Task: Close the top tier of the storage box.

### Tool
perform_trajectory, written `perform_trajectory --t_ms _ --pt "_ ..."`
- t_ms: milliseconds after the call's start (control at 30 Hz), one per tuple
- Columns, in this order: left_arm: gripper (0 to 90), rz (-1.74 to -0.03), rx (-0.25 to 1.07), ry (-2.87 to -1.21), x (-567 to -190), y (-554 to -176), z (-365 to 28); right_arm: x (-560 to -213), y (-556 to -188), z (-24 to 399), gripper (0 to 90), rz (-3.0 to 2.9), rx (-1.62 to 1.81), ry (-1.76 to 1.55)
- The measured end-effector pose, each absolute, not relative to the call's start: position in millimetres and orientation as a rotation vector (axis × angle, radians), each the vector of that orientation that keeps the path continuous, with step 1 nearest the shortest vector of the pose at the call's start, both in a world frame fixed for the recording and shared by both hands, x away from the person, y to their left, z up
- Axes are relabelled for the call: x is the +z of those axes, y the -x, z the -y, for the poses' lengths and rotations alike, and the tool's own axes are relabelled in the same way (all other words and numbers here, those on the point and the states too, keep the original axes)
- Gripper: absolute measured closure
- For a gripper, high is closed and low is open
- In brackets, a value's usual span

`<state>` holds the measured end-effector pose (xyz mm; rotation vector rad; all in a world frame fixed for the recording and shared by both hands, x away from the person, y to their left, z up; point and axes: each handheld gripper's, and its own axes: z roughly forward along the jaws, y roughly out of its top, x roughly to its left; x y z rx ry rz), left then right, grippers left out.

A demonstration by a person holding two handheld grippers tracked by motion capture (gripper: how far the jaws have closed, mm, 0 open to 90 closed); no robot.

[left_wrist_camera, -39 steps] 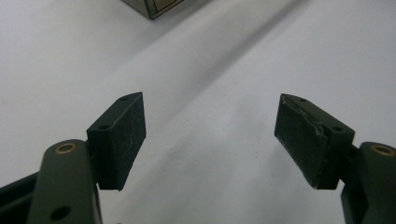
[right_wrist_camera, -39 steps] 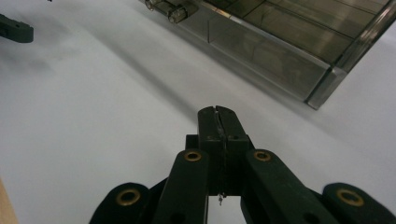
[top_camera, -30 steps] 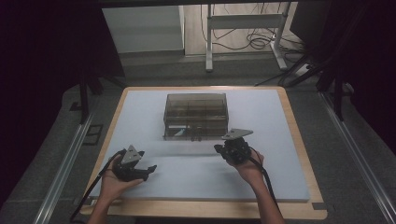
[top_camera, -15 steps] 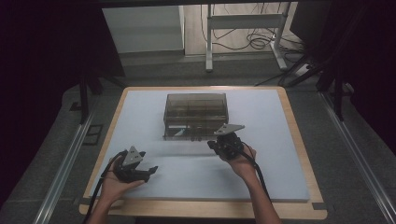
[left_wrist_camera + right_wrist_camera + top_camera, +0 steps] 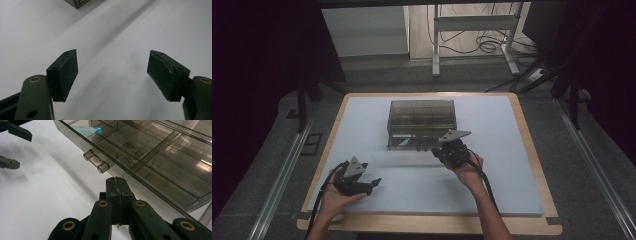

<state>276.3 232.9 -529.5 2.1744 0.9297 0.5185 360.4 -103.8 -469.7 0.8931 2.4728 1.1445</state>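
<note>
Smoky clear box [image 5: 422, 122] sits mid-table on the white mat [image 5: 512, 190], toward the far side. It is divided into compartments. In the right gripper view the box [image 5: 155, 157] shows a front edge with a small clear handle [image 5: 96, 161] of two round knobs, and a pale blue item [image 5: 85, 130] lies in one compartment near the box's corner.

Right gripper [image 5: 447, 149] is just at the box's near edge, right of centre, held in the person's right hand [image 5: 469, 167]. Its jaws are pressed fully together with nothing between them. In its own view the right gripper [image 5: 117, 181] tip sits just below the handle, close to the box's front wall; whether it touches, cannot tell.

Left gripper [image 5: 372, 184] rests low on the mat near the front left, well apart from the box, cradled in the left hand [image 5: 337, 197]. In its own view the left gripper [image 5: 112, 72] has jaws spread wide, bare mat between the pads [image 5: 66, 72], holding nothing. A corner of the box [image 5: 81, 2] shows at the top edge.

Wooden table rim [image 5: 437, 225] frames the mat.
</note>
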Motion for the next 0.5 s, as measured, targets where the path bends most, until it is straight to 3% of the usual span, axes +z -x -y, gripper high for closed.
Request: perform_trajectory --t_ms 500 --pt "25.5 -0.940 0.521 -2.175 -530.4 -276.9 -235.4 -473.2 -365.9 93.3 88.7 -2.479 1.163 -0.897"
